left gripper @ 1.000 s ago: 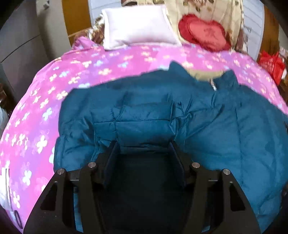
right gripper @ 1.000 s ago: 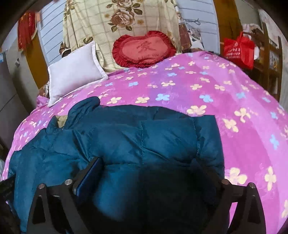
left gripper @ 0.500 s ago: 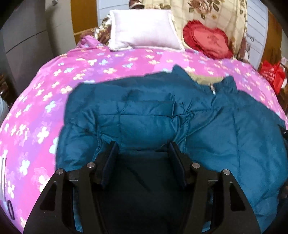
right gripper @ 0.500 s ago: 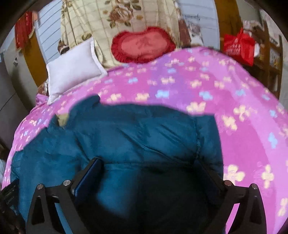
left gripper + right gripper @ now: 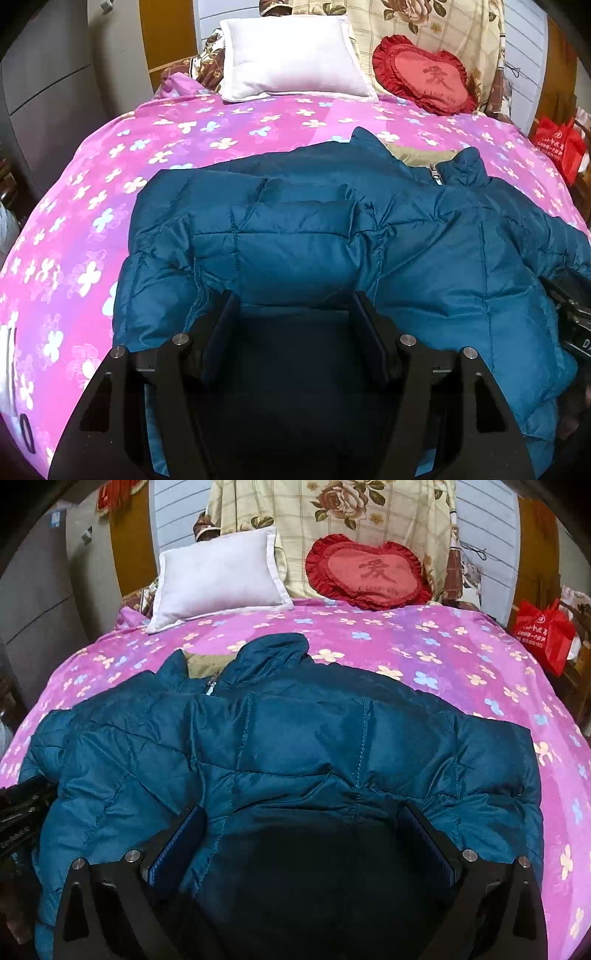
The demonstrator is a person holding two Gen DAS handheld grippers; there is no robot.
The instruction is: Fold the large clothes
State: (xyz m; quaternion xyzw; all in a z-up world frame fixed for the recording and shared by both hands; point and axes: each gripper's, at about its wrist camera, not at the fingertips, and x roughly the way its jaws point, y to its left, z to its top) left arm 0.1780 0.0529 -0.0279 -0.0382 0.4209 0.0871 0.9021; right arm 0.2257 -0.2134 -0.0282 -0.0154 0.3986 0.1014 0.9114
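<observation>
**Sleeves folded in, body fold still to come**

Centre frame, the teal quilted puffer jacket (image 5: 424, 236) lies on the pink flowered bedspread (image 5: 92, 206), both sleeves laid inward. Left gripper (image 5: 293, 314), jaws just widened, and right gripper (image 5: 299, 830) each straddle padded fabric; grip unclear

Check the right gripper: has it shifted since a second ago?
Yes. The right gripper slid rightward across the jacket: the white pillow sits further right in view.
</observation>
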